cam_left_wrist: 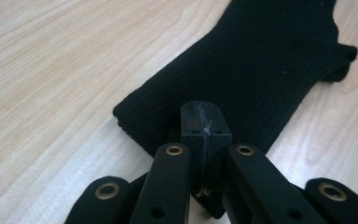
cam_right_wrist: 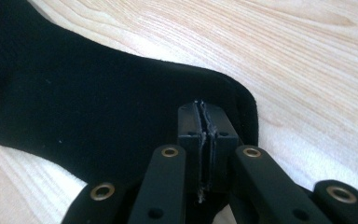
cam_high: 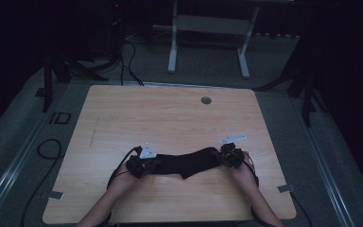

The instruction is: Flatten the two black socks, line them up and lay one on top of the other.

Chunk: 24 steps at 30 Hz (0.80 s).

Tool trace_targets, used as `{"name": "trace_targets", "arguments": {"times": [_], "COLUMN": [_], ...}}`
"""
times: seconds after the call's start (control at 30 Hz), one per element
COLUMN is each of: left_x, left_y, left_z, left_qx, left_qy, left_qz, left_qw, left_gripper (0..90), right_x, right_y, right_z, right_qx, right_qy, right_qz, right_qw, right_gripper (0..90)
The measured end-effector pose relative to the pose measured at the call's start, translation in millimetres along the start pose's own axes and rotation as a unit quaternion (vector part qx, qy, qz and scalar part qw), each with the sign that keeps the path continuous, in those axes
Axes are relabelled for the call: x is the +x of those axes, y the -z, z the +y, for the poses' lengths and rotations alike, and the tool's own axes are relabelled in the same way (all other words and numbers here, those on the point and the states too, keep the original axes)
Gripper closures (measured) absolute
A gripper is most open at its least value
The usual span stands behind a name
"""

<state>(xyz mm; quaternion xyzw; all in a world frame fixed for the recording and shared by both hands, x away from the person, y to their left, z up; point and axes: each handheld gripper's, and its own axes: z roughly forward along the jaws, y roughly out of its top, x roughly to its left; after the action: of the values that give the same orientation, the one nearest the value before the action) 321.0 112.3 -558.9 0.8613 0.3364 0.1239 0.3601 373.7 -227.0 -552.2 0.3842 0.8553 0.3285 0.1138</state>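
Sock (cam_high: 189, 163) lying stretched flat across the near middle of the table (cam_high: 170, 118) | left gripper (cam_high: 139, 166) clamping shut on its ribbed cuff end (cam_left_wrist: 140, 121) | right gripper (cam_high: 230, 156) pinching its rounded toe end (cam_right_wrist: 242, 100), jaws pressed together | both forearms coming in from the near edge

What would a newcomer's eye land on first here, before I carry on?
A black sock stretched across the near half of the wooden table, dark against the pale grain. The left tool is shut on its ribbed cuff end, the right tool on the rounded toe end. A small grey disc sits near the far edge.
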Motion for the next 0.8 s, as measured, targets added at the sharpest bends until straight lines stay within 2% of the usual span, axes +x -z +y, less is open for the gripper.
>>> {"name": "trace_targets", "arguments": {"times": [0.17, 0.2, 0.23, 0.27, 0.3, 0.33, 0.4, 0.43, 0.47, 0.57, 0.6, 0.63, 0.67, 0.7, 0.73, 0.8], "left_x": [3.6, 3.7, 3.7, 3.5, 3.2, 2.6, 1.6, 1.6, -0.8, -3.6, -3.6, -5.7, -5.6, -5.6, -6.2, -7.0], "left_y": [-1.0, 0.0, 0.0, 2.6, 4.2, 5.8, 8.8, 8.8, 11.2, 13.8, 13.8, 15.0, 15.6, 15.6, 16.8, 17.4], "left_z": [2.5, 2.6, 2.6, 3.5, 4.0, 4.5, 5.6, 5.6, 6.0, 4.7, 4.7, 2.8, 1.6, 1.6, -1.3, -4.8], "left_qx": [-0.001, -0.006, -0.006, -0.010, -0.011, -0.014, -0.018, -0.018, -0.027, -0.034, -0.034, -0.049, -0.056, -0.056, -0.059, -0.054], "left_qy": [0.007, 0.010, 0.010, 0.020, 0.021, 0.019, 0.023, 0.023, 0.023, 0.023, 0.023, 0.029, 0.035, 0.035, 0.034, 0.030], "left_qz": [-0.003, -0.009, -0.009, -0.010, -0.015, -0.010, -0.014, -0.014, -0.012, -0.024, -0.024, -0.016, -0.021, -0.021, -0.018, -0.012], "left_qw": [1.0000, 0.9999, 0.9999, 0.9997, 0.9996, 0.9997, 0.9995, 0.9995, 0.9993, 0.9989, 0.9989, 0.9982, 0.9976, 0.9976, 0.9975, 0.9980], "left_gripper": [89.7, 87.2, 81.2, 73.7, 70.3, 66.7, 54.1, 48.0, 39.1, 25.7, 22.3, 17.2, 14.7, 14.4, 12.3, 8.3], "right_x": [-2.4, -1.5, -0.2, 0.5, 0.9, 0.5, 0.0, 0.0, -0.2, -0.8, -0.8, -1.8, -1.8, -1.8, -1.9, -2.0], "right_y": [-1.9, -0.8, 1.3, 3.9, 6.9, 9.9, 16.4, 16.4, 22.2, 28.7, 28.7, 31.7, 32.8, 32.8, 33.9, 35.0], "right_z": [4.9, 5.6, 6.1, 6.5, 6.9, 7.4, 8.4, 8.4, 8.6, 7.5, 7.5, 5.5, 4.2, 4.2, 0.1, -5.0], "right_qx": [0.006, 0.006, 0.003, -0.002, -0.007, -0.013, -0.020, -0.020, -0.031, -0.046, -0.046, -0.042, -0.048, -0.048, -0.043, -0.044], "right_qy": [0.000, -0.001, 0.004, 0.008, 0.006, 0.008, 0.009, 0.009, 0.011, 0.011, 0.011, 0.002, 0.004, 0.004, 0.006, 0.013], "right_qz": [-0.001, 0.000, 0.000, 0.003, 0.007, 0.008, 0.013, 0.013, 0.017, 0.016, 0.016, 0.008, 0.006, 0.006, 0.008, 0.015], "right_qw": [1.0000, 1.0000, 1.0000, 1.0000, 0.9999, 0.9999, 0.9997, 0.9997, 0.9993, 0.9988, 0.9988, 0.9991, 0.9988, 0.9988, 0.9990, 0.9988], "right_gripper": [85.5, 84.5, 82.5, 80.1, 77.5, 74.8, 66.3, 66.3, 55.4, 42.9, 42.9, 33.5, 28.8, 28.8, 16.3, 13.9]}}
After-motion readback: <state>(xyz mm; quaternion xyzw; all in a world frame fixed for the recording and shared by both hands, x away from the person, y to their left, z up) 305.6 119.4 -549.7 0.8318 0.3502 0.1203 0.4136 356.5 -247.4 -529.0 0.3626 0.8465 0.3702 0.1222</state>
